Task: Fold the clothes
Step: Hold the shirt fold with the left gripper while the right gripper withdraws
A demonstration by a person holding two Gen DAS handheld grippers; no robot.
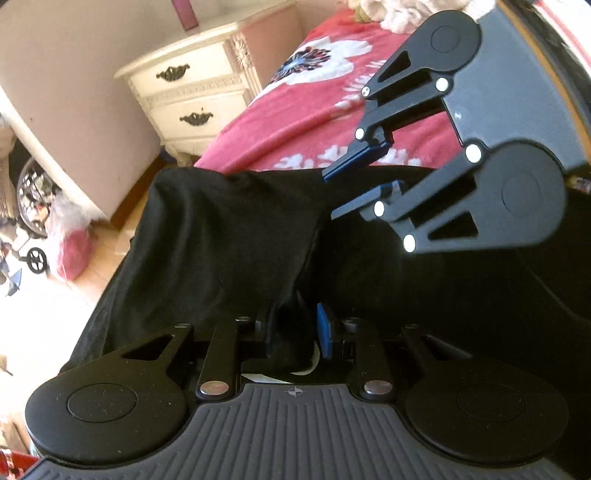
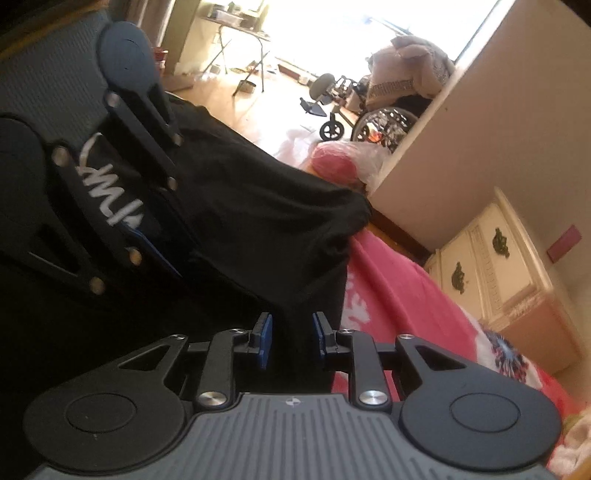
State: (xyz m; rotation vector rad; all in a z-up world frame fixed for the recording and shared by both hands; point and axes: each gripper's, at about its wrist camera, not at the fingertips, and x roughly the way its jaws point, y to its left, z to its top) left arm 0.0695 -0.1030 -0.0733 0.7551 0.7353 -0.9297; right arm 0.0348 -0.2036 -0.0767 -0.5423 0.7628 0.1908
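Observation:
A black garment (image 1: 221,240) with white lettering (image 2: 110,184) hangs bunched over the edge of a bed with a red flowered cover (image 1: 295,110). In the left wrist view my left gripper (image 1: 295,332) is shut on a fold of it; one blue pad (image 1: 325,332) shows and cloth hides the other. My right gripper (image 1: 329,195) pinches the garment's upper edge, to the right and higher. In the right wrist view the right gripper (image 2: 291,332) has a strip of the black garment (image 2: 258,221) between its blue pads. The left gripper (image 2: 170,247) sits at the upper left on the cloth.
A cream nightstand (image 1: 192,92) with dark handles stands against the wall beside the bed. On the wooden floor beyond lie a pink bag (image 1: 70,251) and a wheelchair (image 2: 380,122). Pale plush items (image 1: 388,11) rest at the far end of the bed.

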